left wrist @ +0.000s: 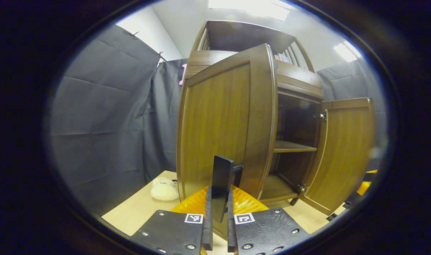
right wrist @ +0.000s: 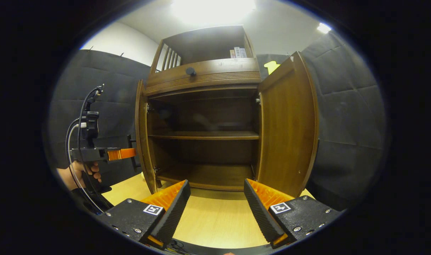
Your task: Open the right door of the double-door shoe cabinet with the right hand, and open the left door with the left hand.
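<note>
Black cloth walls surround the brown wooden shoe cabinet [right wrist: 205, 117] on pale tabletop [right wrist: 208, 219], both doors open. My left gripper [left wrist: 219, 209] pinches the left door's dark handle [left wrist: 222, 180]; my right gripper [right wrist: 217, 202] gapes wide.

The shoe cabinet [right wrist: 205, 117] stands on the table [right wrist: 208, 219], left door [right wrist: 142, 134] and right door [right wrist: 288, 124] swung outward.

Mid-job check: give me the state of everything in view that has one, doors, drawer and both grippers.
Left door: swung open.
Right door: swung wide open.
Drawer: closed.
Cabinet shelves: bare.
Left gripper: shut on the left door's handle.
Right gripper: open, holding nothing, clear of the cabinet.
</note>
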Motion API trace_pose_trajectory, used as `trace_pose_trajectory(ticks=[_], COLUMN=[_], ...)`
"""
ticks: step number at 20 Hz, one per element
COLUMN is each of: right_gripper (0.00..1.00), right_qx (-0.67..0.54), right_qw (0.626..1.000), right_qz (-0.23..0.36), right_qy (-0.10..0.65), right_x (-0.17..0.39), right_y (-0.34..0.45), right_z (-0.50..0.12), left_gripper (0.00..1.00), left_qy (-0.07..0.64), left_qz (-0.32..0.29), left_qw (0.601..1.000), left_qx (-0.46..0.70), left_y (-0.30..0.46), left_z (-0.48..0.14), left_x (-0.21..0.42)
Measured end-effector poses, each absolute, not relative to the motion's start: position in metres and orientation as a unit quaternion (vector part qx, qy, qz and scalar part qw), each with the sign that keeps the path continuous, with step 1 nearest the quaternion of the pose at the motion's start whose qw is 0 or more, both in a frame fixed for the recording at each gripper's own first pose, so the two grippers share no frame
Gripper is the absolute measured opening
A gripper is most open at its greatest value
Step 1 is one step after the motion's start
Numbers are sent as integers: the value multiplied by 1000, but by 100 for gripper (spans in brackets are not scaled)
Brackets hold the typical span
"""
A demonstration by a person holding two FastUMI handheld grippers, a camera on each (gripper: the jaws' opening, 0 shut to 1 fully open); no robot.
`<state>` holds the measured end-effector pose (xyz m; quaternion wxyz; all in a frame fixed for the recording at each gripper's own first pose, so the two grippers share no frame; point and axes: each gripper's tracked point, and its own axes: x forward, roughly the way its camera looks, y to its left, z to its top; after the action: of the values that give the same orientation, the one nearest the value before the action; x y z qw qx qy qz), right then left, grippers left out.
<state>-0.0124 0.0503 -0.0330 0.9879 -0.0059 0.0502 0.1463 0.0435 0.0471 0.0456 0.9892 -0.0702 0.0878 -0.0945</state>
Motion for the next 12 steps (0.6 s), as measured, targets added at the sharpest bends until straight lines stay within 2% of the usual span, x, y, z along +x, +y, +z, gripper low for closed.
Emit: trace_pose_trajectory(ticks=[10,12], right_gripper=[94,96], right_qx=[-10,-10], right_qw=[985,984], right_qz=[166,168], right_qy=[52,51], right_x=[-14,-14], right_y=[74,79], right_z=[-36,-36], left_gripper=[10,12], left_qy=[83,82], left_qz=[-74,-66], left_qw=[992,993], left_qx=[-53,-50], left_y=[89,99], left_z=[41,40], left_x=[25,23])
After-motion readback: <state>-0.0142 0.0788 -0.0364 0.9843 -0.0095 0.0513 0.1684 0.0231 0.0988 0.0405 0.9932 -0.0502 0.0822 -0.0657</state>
